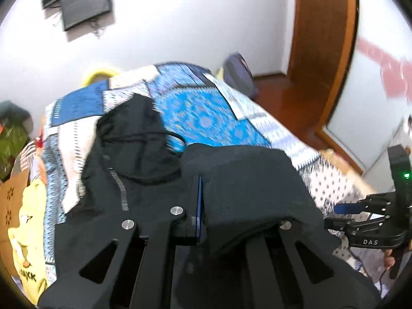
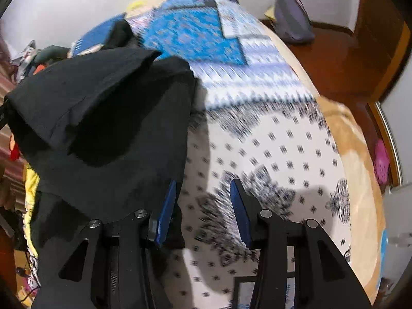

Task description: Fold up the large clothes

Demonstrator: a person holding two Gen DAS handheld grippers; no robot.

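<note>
Left gripper [image 1: 199, 200] is clamped on a fold of the black hooded jacket [image 1: 134, 159], which drapes over its right finger and hides it; beyond lie the patterned bedspread [image 1: 206, 113], a yellow garment [image 1: 28, 226] and the right gripper [image 1: 345, 209]. From the right wrist, that gripper [image 2: 203, 206] stands partly open with nothing between its fingers, beside the jacket's [image 2: 108, 118] bunched edge on the bedspread [image 2: 278, 149].

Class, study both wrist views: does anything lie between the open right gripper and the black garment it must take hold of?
Nothing visible does. The right gripper hangs open over the patterned bedspread, and the black garment lies directly beside its left finger with no other object between them.
</note>
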